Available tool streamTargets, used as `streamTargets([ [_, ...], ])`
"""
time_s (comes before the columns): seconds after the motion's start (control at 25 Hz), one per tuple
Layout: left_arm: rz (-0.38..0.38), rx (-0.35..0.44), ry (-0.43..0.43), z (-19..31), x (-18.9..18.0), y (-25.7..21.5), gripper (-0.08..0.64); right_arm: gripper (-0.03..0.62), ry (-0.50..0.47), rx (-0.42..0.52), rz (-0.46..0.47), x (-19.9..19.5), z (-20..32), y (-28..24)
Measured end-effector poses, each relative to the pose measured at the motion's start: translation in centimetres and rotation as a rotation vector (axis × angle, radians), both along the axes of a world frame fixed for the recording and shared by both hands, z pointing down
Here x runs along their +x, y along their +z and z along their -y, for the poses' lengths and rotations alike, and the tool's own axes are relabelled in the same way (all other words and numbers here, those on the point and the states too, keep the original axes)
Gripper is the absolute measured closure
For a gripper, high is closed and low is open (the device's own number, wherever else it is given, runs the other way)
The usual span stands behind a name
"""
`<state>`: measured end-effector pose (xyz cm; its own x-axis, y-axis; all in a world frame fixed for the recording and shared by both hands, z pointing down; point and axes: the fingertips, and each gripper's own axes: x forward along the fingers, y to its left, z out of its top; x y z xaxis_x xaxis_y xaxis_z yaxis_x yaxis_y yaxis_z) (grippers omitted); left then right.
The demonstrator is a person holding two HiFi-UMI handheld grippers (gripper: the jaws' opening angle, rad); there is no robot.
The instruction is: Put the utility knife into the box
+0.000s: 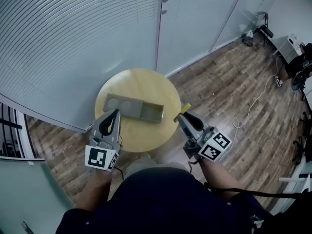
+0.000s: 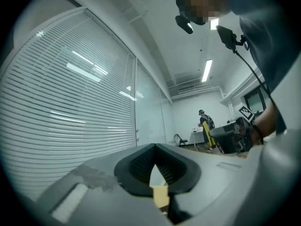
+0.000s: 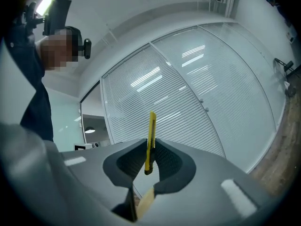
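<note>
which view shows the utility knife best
The right gripper view: the yellow utility knife stands upright, pinched between that gripper's jaws, nearly its whole length visible. The head view shows only a small yellow sliver at the right gripper tip. The left gripper view has just a distant yellow strip that may be it.

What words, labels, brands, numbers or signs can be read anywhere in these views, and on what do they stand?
No readable text in any view.
Cubes on the left gripper and right gripper: black-and-white square markers only, no letters.
On the utility knife: no print can be made out.
On the box: no label visible.
</note>
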<state>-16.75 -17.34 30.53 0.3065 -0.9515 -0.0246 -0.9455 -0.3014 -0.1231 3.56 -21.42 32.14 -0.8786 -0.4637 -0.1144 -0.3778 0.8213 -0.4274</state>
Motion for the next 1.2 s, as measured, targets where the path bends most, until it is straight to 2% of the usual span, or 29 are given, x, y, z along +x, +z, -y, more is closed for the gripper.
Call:
streamTargets([
  [0.16, 0.011, -0.003, 0.035, 1.9, -1.5, 0.7, 0.557, 0.532, -0.014, 0.022, -0.024, -2.6, 1.6, -0.6],
  [0.32, -0.021, -0.027, 0.008, 3.3, -2.0, 1.6, 0.557, 0.532, -0.055, 0.001, -0.048, -4.0, 2.4, -0.3],
  [0.48, -0.019, -0.041, -0.008, 4.3, -1.7, 2.1, 0.557, 0.532, -0.116, -0.03, -0.057, -5.1, 3.5, 1.0],
  [0.64, -0.029, -0.045, -0.071, 5.4, -2.8, 3.2, 0.557, 0.532, -0.191, -0.044, -0.083, -6.9, 5.0, 3.2],
  [0.88, -0.034, -0.109, -0.111, 6.4, -4.6, 5.7, 0.557, 0.532, -0.23, -0.107, -0.087, -8.9, 7.3, 5.8],
  [1.2, -0.034, -0.151, -0.118, 8.3, -5.2, 8.9, 0.557, 0.532, -0.241, -0.213, -0.12, -9.9, 8.8, 11.6],
])
